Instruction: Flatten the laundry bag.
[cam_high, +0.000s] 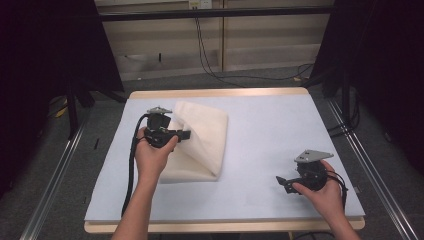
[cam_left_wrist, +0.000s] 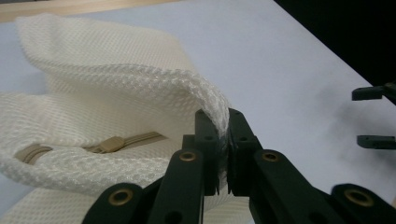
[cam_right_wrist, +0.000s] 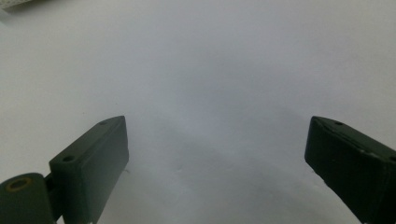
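**Mesh bag, one layer lifted: risks at this hold**

Counter (cam_high: 280, 150): pale blue sheet over a wooden top, bare apart from the bag. Smooth surface; judged to offer little friction, so the bag may slide as a whole if pulled sideways.

Mesh laundry bag (cam_high: 207, 135): cream, open-weave, lying on the left-centre of the counter, its left portion raised and folded toward the middle. In the left gripper view the lifted layer arches over the lower one. Weave looks loose and limp; likely to sag, crumple or fold unevenly once released.

Left gripper (cam_high: 185, 135): held in the person's left hand (cam_high: 152, 155) over the bag's left side. Its fingers (cam_left_wrist: 240, 140) are closed on a thin edge of the mesh, the fabric bunched between them. The bite looks shallow, so the edge could slip out under tension; threads could also snag on the finger edges when the grip opens.

Right gripper (cam_high: 281, 181): held in the right hand (cam_high: 325, 195) near the counter's right front, well apart from the bag. Fingers (cam_right_wrist: 93, 158) spread wide, nothing between them, bare counter ahead. With no second hold on the bag, nothing steadies the lower layer; it may drag along with the upper one.

Zipper (cam_left_wrist: 109, 145): tan, on the lower layer beneath the arch, pull visible. Whether shut along its whole length cannot be told; an open stretch could catch a finger.
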